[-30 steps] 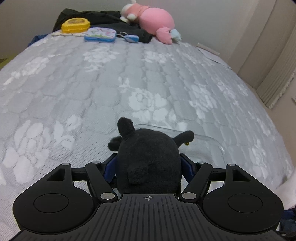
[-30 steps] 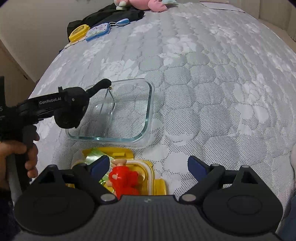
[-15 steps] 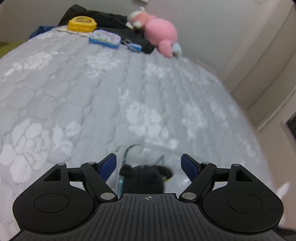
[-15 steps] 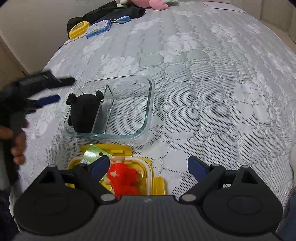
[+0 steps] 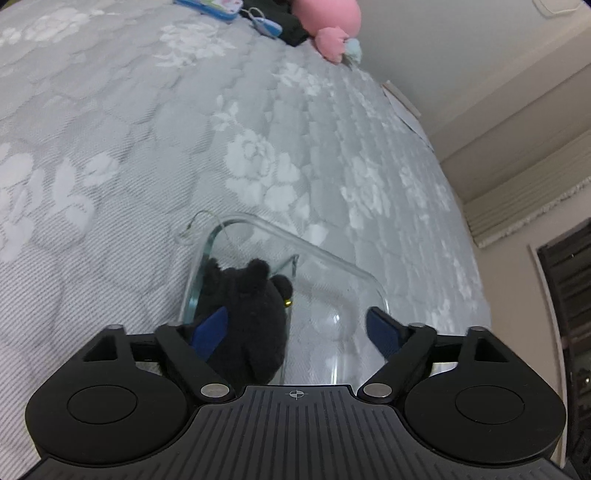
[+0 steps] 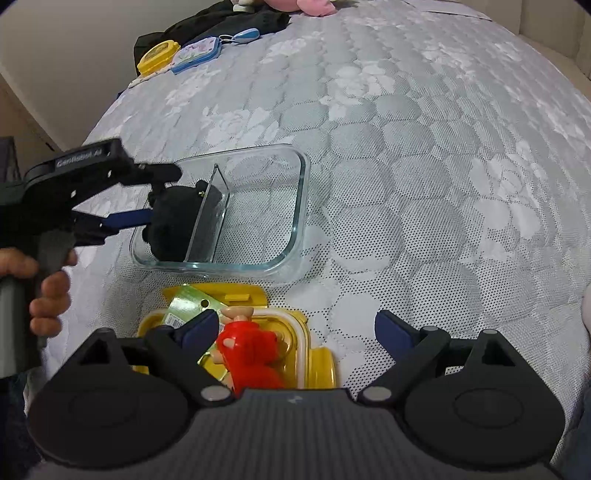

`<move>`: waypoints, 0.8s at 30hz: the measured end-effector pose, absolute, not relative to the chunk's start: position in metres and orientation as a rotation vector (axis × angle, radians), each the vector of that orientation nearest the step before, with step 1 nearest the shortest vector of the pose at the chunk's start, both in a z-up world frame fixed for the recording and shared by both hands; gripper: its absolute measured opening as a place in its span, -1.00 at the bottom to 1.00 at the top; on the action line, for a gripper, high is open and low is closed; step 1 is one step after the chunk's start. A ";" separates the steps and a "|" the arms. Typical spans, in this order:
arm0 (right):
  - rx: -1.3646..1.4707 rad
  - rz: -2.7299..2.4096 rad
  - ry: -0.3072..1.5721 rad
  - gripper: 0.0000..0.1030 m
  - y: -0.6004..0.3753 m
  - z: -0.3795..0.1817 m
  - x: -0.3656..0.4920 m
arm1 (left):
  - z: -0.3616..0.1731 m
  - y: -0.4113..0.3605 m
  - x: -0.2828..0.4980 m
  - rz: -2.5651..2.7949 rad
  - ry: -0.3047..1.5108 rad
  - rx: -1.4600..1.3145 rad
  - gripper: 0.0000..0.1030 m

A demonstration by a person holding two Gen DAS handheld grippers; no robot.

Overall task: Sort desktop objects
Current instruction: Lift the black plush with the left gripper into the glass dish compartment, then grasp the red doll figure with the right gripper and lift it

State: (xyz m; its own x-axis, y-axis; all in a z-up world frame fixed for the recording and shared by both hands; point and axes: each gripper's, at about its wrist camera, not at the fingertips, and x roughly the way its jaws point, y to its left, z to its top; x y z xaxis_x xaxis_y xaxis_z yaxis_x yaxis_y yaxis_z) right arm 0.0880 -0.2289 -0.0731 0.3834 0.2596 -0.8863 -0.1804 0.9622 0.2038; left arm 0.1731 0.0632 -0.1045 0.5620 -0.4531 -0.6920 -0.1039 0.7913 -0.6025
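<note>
A: Where is the black toy (image 6: pixel 173 221)?

B: In the narrow compartment of the glass box (image 6: pixel 301 195), left of the clear divider, near the bed's (image 6: pixel 406 147) left edge. In the left wrist view the gripper's body hides its lower half.

A: And the left gripper (image 5: pixel 295 325)?

B: Its jaws are opening. The toy lies between them by the left blue pad, but the right pad stands well clear, so nothing is pinched. Whether the left pad touches the fur, I cannot tell.

A: The right gripper (image 6: pixel 293 328)?

B: Jaws wide apart, hanging above a red doll (image 6: pixel 247 350) that lies on a yellow lid (image 6: pixel 317 365) just in front of the glass box. The gripper's body cuts off the doll's lower part, and a green card (image 6: pixel 188 302) is half hidden behind the left finger.

A: Anything at the far corner?

B: A yellow case (image 6: pixel 157 55), a blue tin (image 6: pixel 197 53) and a small blue tag (image 6: pixel 245 36) beside dark cloth (image 6: pixel 229 22). A pink plush (image 5: pixel 325 18) is cut off by the frame's top.

A: The person?

B: Only a hand (image 6: pixel 40 291) on the left gripper's handle shows.
</note>
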 end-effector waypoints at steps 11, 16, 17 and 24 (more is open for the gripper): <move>-0.026 0.327 1.134 0.48 -0.214 -0.079 0.082 | -0.078 0.070 0.144 -0.255 1.006 -0.547 0.77; -0.036 0.341 1.165 0.51 -0.204 -0.085 0.080 | -0.071 0.073 0.105 -0.236 1.076 -0.409 0.81; -0.044 0.342 1.170 0.50 -0.202 -0.087 0.079 | -0.073 0.073 0.100 -0.236 1.095 -0.384 0.81; -0.128 0.370 1.183 0.46 -0.175 -0.105 0.079 | -0.088 0.081 0.063 -0.187 1.164 -0.366 0.83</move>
State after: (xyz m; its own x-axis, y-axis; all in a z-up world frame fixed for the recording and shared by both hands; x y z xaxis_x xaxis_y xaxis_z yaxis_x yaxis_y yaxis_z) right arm 0.0789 -0.1754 -0.1051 0.3260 0.2151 -0.9206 -0.3475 0.9329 0.0949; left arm 0.0627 0.0812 -0.0881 0.3887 -0.3302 -0.8601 -0.0443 0.9258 -0.3755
